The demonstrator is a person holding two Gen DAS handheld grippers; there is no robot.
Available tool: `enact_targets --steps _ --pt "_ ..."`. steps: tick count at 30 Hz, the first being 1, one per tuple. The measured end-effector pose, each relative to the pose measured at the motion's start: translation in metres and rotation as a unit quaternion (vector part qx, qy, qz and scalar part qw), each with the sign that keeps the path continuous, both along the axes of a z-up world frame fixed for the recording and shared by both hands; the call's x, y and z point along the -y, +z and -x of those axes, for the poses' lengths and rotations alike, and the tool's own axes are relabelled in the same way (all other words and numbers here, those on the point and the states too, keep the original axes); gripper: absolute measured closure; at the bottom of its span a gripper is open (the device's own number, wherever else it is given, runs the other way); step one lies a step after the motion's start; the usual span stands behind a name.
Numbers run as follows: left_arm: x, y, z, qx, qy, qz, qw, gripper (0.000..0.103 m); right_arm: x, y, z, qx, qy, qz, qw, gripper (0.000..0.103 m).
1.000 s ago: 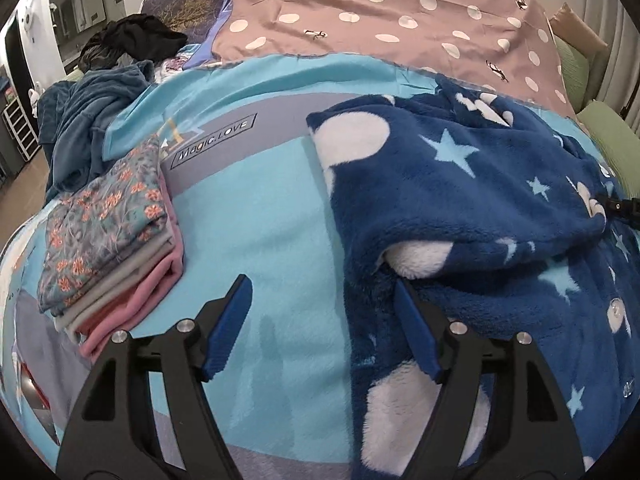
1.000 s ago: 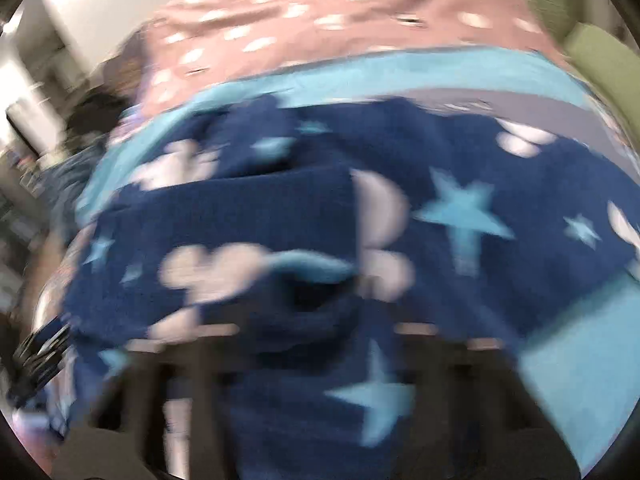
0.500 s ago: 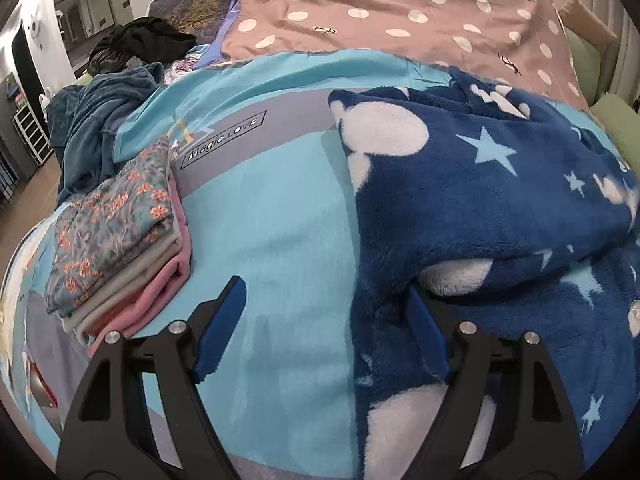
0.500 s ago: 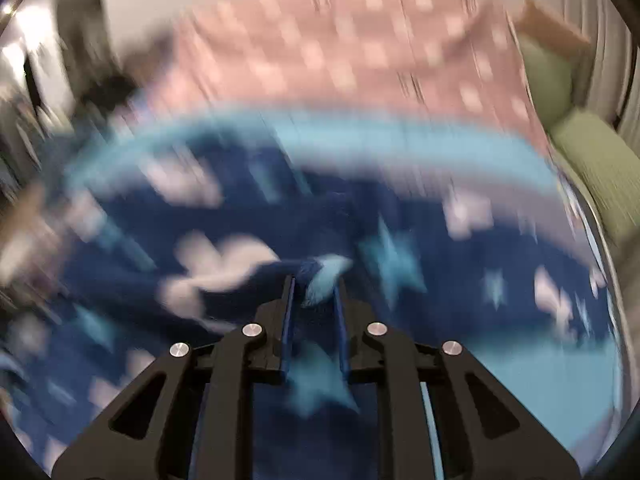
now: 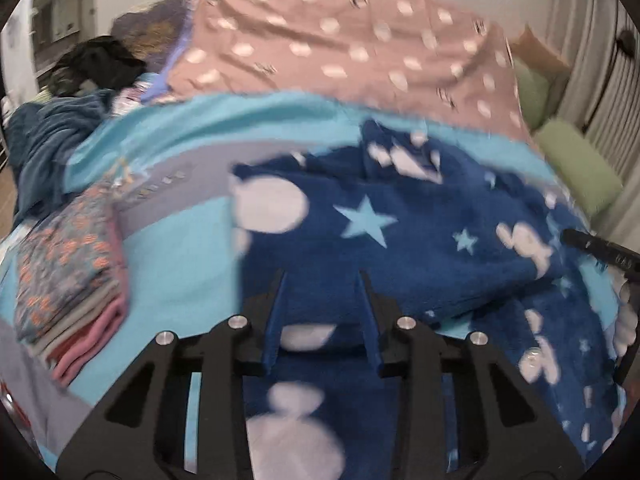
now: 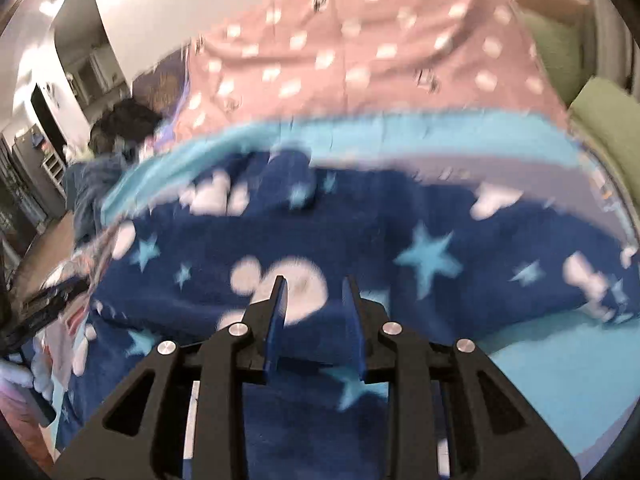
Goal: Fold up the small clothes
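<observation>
Your left claw (image 5: pixel 322 276) was closing, fold of navy star fleece garment (image 5: pixel 400 240) between its jaws; grip unclear. Your right claw (image 6: pixel 314 284) was opening over same garment, nothing held. Garment lay on bed (image 5: pixel 180 248), beside folded stack (image 5: pixel 72 272)

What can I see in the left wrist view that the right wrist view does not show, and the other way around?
Only the left wrist view shows the stack of folded clothes on the light blue blanket, with the left gripper closing over fleece. Only the right wrist view shows the dark doorway and the right gripper, opening. Both show the navy star fleece garment, the pink dotted bedcover and the green cushion.
</observation>
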State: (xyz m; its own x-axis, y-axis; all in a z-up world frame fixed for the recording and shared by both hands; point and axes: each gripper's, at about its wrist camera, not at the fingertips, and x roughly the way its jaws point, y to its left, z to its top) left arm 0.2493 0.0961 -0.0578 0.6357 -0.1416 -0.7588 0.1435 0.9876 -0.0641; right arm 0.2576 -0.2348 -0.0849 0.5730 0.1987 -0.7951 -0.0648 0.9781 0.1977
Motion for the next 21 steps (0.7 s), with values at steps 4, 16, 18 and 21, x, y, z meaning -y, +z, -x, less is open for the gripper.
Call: enact_targets --steps 4,16,18,21 --pt "0.022 -0.042 -0.012 -0.006 -0.004 -0.065 0.9979 0.068 0.003 -0.021 0.014 0.019 0.014 0.006 1.000 0.074" --pt "0.023 -0.041 -0.012 -0.013 -0.008 -0.067 0.9976 0.068 0.249 -0.032 0.088 0.032 -0.309 -0.215 0.926 0.058" --pt "0.024 -0.041 -0.012 -0.012 -0.007 -0.071 0.9974 0.068 0.301 -0.057 0.108 0.021 -0.382 -0.273 0.883 0.056" --pt "0.022 -0.042 -0.013 -0.013 -0.006 -0.064 0.9979 0.068 0.353 -0.086 0.128 0.023 -0.445 -0.322 0.836 0.056"
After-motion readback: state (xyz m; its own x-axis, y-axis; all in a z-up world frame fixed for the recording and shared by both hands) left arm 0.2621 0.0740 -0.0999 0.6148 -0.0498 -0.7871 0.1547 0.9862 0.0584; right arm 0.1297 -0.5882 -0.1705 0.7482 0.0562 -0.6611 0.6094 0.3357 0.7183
